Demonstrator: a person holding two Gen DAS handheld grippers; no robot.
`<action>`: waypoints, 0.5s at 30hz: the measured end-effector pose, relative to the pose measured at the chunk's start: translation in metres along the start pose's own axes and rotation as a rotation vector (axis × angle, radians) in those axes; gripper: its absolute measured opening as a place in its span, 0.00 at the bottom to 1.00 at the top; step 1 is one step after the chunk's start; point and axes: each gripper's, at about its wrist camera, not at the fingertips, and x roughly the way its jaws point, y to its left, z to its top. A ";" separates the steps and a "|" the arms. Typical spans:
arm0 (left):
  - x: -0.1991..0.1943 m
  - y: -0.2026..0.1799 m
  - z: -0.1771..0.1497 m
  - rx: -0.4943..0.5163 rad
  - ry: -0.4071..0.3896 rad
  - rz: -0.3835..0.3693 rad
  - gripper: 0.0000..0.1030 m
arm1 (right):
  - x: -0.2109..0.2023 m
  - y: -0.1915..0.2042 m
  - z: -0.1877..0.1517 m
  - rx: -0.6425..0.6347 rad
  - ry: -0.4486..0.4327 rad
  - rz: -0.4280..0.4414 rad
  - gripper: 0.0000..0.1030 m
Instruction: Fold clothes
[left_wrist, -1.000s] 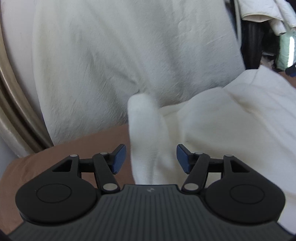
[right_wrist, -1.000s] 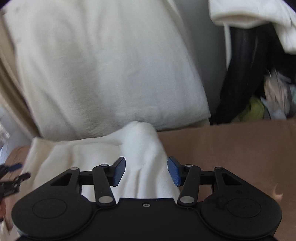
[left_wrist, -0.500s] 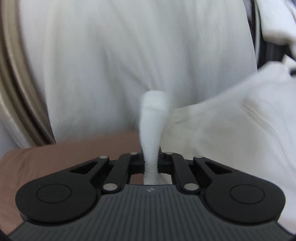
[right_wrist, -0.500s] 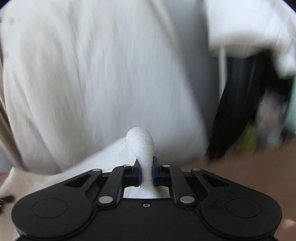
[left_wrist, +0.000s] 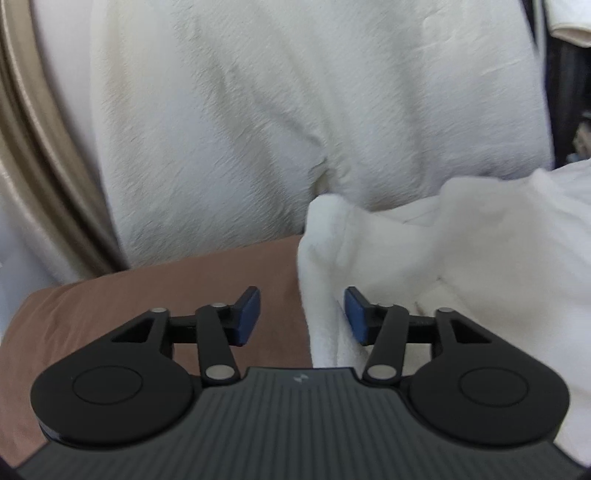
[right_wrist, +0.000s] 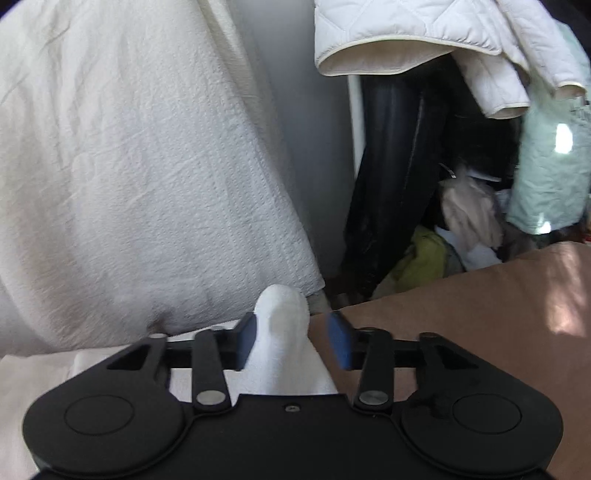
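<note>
A white fleece garment (left_wrist: 424, 258) lies on a brown bed surface (left_wrist: 147, 302). In the left wrist view its left edge stands up as a fold between the spread blue pads (left_wrist: 248, 314) of my left gripper (left_wrist: 302, 315), which is open; the fold lies against the right pad. In the right wrist view the garment's other corner (right_wrist: 282, 325) pokes up between the jaws of my right gripper (right_wrist: 291, 341), also open, with the cloth leaning on the left pad (right_wrist: 246, 339).
A large white pillow (left_wrist: 295, 110) leans upright just behind the garment, also in the right wrist view as the pillow (right_wrist: 129, 166). A beige headboard edge (left_wrist: 26, 147) is at the left. A black chair (right_wrist: 399, 166) draped with a quilted jacket (right_wrist: 424, 33) and piled clothes (right_wrist: 469, 221) stand beside the bed.
Half a second ago both grippers were shut on raised folds of the garment. Both have opened, and the cloth has dropped back onto the bed between the pads.
</note>
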 end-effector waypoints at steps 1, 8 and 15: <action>0.002 0.004 0.001 -0.025 0.004 -0.036 0.66 | 0.002 -0.005 0.001 0.005 0.019 0.012 0.64; 0.007 0.015 -0.003 -0.257 0.031 -0.056 0.06 | 0.012 -0.028 -0.009 0.101 0.133 0.187 0.09; -0.001 0.052 -0.014 -0.539 0.059 -0.067 0.20 | 0.003 -0.020 0.003 0.034 0.074 0.040 0.32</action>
